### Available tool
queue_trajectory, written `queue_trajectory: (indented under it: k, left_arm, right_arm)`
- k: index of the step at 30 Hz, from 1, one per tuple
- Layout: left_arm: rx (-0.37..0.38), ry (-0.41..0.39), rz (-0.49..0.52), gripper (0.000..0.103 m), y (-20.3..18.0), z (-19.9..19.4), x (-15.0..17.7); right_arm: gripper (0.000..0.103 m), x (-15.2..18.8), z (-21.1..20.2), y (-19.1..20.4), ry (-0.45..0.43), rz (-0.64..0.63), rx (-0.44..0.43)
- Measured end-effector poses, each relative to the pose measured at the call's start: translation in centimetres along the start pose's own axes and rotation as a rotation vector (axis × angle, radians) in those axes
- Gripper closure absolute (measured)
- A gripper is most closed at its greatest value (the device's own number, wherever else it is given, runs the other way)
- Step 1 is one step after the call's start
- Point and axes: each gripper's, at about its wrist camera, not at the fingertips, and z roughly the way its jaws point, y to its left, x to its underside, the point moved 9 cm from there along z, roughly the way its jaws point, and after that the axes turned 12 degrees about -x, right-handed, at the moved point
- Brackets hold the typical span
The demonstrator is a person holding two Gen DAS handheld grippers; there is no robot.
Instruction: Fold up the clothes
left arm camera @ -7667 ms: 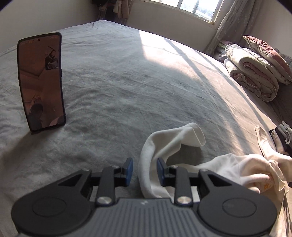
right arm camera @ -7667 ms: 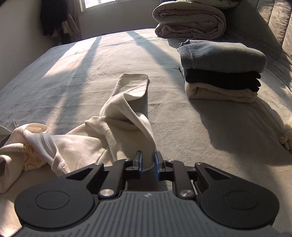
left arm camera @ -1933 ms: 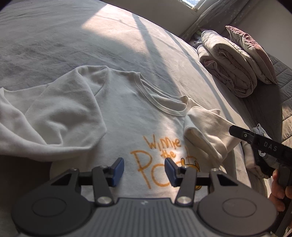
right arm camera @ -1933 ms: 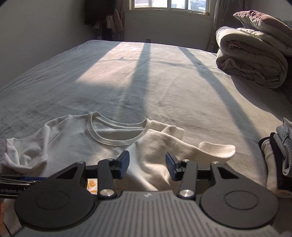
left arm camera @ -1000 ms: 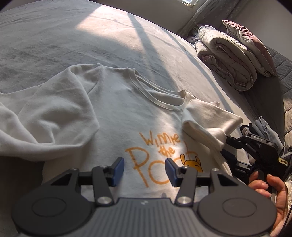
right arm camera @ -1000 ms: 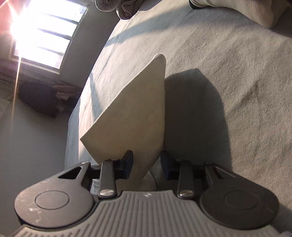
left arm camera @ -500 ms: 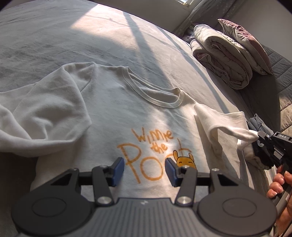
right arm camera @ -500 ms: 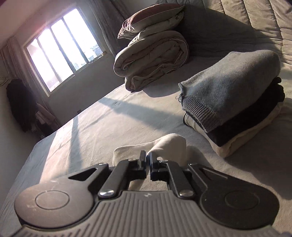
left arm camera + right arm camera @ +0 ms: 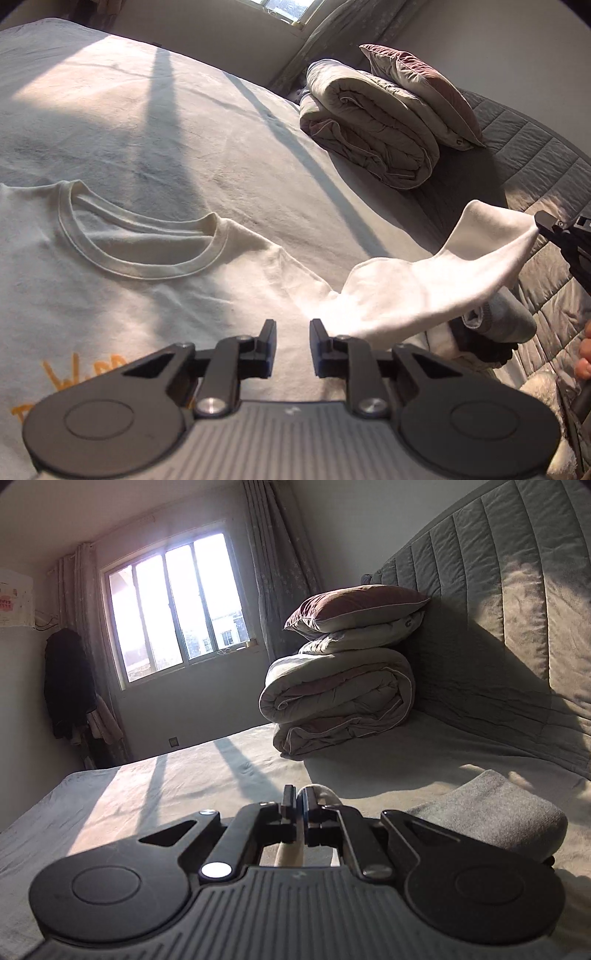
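The white sweatshirt (image 9: 140,280) lies flat on the bed (image 9: 184,122), unfolded: the right gripper (image 9: 298,805) pinches its sleeve (image 9: 424,288) aloft at three o'clock, while the left gripper (image 9: 292,345), jaws narrowing on nothing, hovers over its chest.

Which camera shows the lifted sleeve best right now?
The left wrist view. There the sleeve shows whole, stretched up off the sweatshirt to the right gripper, which pinches its cuff. The right wrist view shows only a sliver of white cloth clamped between the shut jaws.
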Motion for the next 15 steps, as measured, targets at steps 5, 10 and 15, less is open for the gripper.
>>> queue_trajectory:
  k: [5, 10, 15]
  left_arm:
    - [0.017, 0.039, 0.005, 0.084, -3.7, 5.2, 1.0]
    - [0.013, -0.001, 0.063, 0.085, -5.2, 6.7, 2.1]
    - [0.029, -0.013, 0.093, 0.077, -6.8, 6.9, 2.1]
  right_arm:
    - [0.097, -0.5, 0.3, -1.0, 0.011, -0.134, -0.005]
    - [0.103, 1.4, 0.4, -2.3, 0.047, -0.283, 0.025]
    - [0.103, 3.2, 0.4, -5.3, 0.11, -0.235, 0.045]
